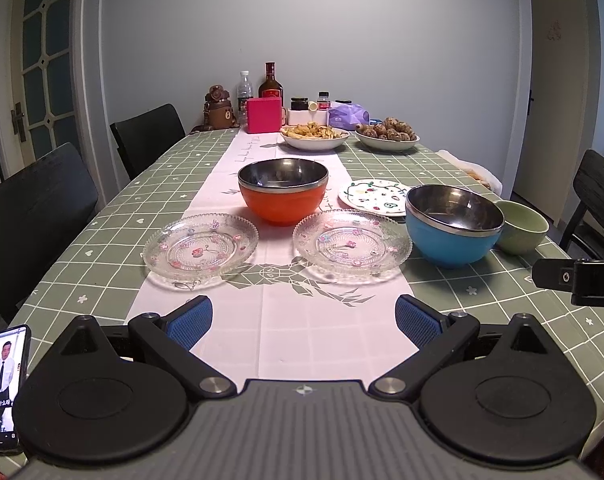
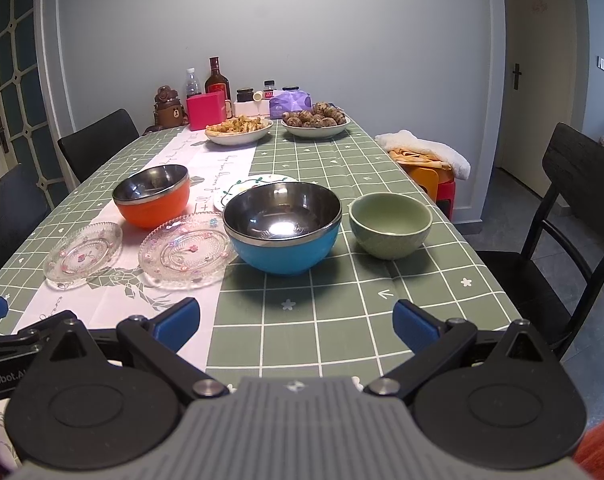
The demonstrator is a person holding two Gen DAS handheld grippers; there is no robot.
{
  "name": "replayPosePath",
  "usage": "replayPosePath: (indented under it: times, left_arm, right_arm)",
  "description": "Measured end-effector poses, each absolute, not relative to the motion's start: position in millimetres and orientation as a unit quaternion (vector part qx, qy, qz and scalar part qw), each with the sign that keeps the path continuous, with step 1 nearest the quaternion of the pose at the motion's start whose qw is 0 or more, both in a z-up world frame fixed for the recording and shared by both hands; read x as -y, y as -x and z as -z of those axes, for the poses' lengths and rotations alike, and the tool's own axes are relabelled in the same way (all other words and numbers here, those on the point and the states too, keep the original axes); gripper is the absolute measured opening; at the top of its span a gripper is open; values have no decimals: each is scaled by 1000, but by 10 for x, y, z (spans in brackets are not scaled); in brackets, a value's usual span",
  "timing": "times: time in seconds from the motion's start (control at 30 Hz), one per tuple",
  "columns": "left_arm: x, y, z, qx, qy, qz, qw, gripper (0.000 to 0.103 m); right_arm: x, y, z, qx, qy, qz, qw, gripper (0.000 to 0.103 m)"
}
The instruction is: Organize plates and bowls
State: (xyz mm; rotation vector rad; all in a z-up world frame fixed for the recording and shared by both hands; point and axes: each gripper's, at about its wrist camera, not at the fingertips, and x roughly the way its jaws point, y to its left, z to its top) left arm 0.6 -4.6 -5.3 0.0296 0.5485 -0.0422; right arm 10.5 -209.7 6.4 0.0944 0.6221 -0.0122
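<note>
Two clear glass plates with flower prints lie side by side on the table runner, the left one [image 1: 201, 249] [image 2: 84, 255] and the right one [image 1: 352, 245] [image 2: 189, 254]. Behind them stands an orange bowl [image 1: 283, 190] [image 2: 153, 195]. A blue bowl [image 1: 453, 222] [image 2: 283, 226] and a green bowl [image 1: 521, 226] [image 2: 390, 224] stand to the right. A white patterned plate [image 1: 373, 197] [image 2: 251, 185] lies behind the blue bowl. My left gripper [image 1: 304, 326] is open and empty, short of the glass plates. My right gripper [image 2: 296, 324] is open and empty, short of the blue bowl.
Two white dishes of food [image 1: 314, 135] [image 1: 387, 134] stand further back, with bottles, jars and a pink box [image 1: 264, 114] at the far end. A phone [image 1: 4, 388] lies at the near left. Black chairs [image 1: 148, 134] [image 2: 574, 200] flank the table; a stool with cloth [image 2: 426, 160] stands right.
</note>
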Motion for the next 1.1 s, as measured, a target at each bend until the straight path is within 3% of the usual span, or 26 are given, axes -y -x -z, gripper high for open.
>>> replayPosePath:
  times: [1.1]
  left_arm:
    - [69, 5, 54, -272, -13, 26, 962, 103]
  right_arm:
    - [2104, -130, -57, -311, -42, 5, 949, 100]
